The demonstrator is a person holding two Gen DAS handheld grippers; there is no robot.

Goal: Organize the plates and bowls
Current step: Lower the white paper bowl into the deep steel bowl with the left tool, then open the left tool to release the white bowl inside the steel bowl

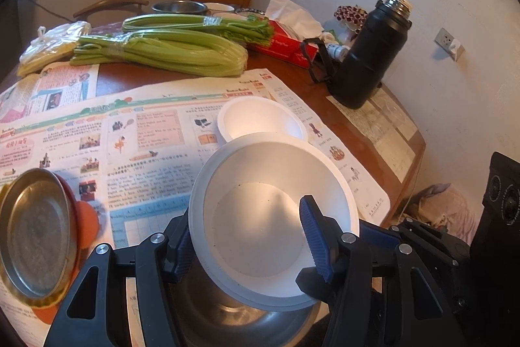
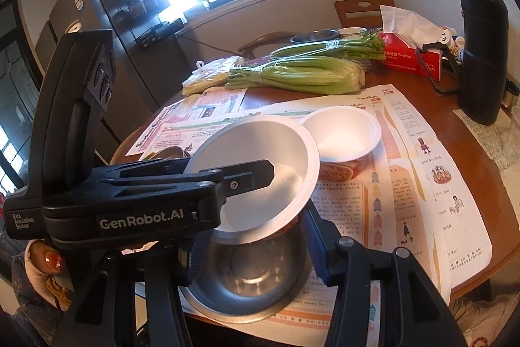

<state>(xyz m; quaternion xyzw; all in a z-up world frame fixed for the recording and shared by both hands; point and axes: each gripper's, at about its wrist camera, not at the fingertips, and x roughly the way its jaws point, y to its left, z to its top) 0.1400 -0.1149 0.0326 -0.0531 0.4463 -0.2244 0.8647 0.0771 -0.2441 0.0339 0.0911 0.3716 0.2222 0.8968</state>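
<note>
The steel bowl (image 2: 250, 278) is sitting right under both grippers, its near rim cut off by the frame and its far side hidden under the big white foam bowl (image 1: 273, 223). The left gripper (image 1: 250, 236) is pinching that tilted bowl's rim. The right gripper (image 2: 256, 246) is closed down, holding nothing visible. Just beyond, a smaller white foam bowl (image 2: 344, 132) is standing upright.

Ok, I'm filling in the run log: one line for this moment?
step: stacking bowls | left gripper: clamped on white bowl rim, tilted over steel bowl | right gripper: shut, at steel bowl
</note>
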